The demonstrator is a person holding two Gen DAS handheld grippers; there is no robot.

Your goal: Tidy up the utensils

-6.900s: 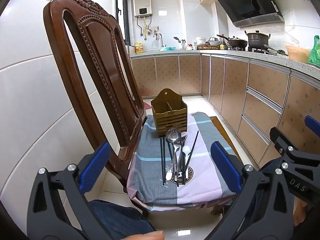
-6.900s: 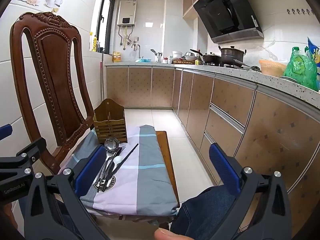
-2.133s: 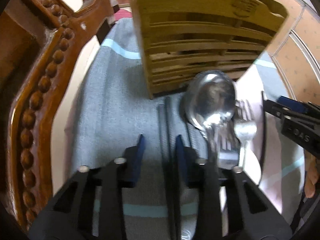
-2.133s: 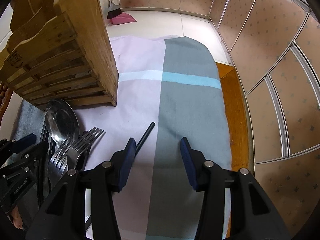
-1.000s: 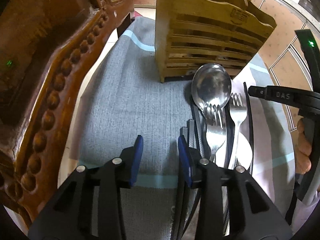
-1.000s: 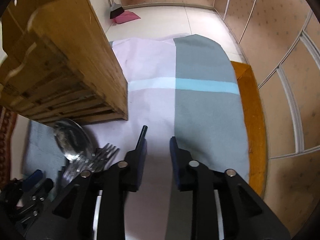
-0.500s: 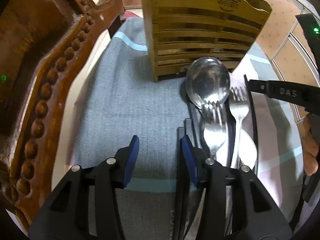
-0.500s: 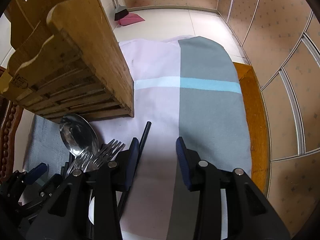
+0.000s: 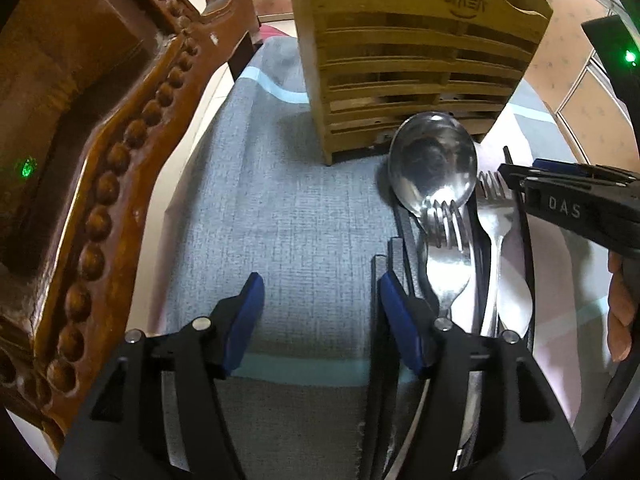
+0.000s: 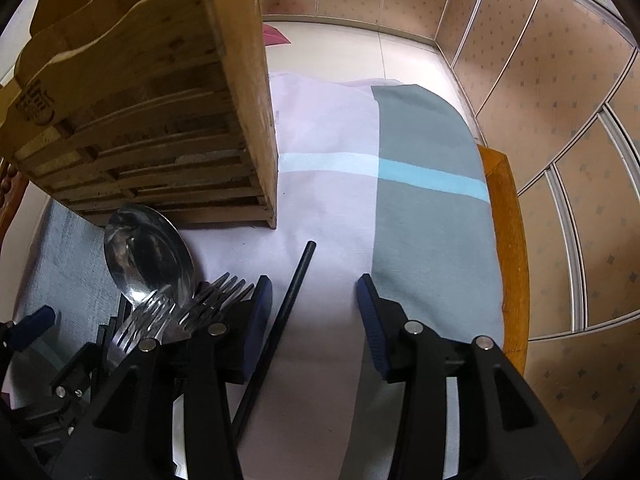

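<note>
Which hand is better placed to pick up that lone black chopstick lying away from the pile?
Right. The right gripper is opening with the lone black chopstick between its jaws. The left gripper, also opening, frames only bare cloth.

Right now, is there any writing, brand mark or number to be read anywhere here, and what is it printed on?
"DAS": white letters on the black body of the right gripper, seen from the left wrist camera.
Carved mark on the front of the wooden utensil holder, seemingly two characters with a curved line beneath: too blurred to read.
The same mark at the holder's left edge in the right wrist view: cut off and skewed, unreadable.
No numbers or other labels show.
</note>
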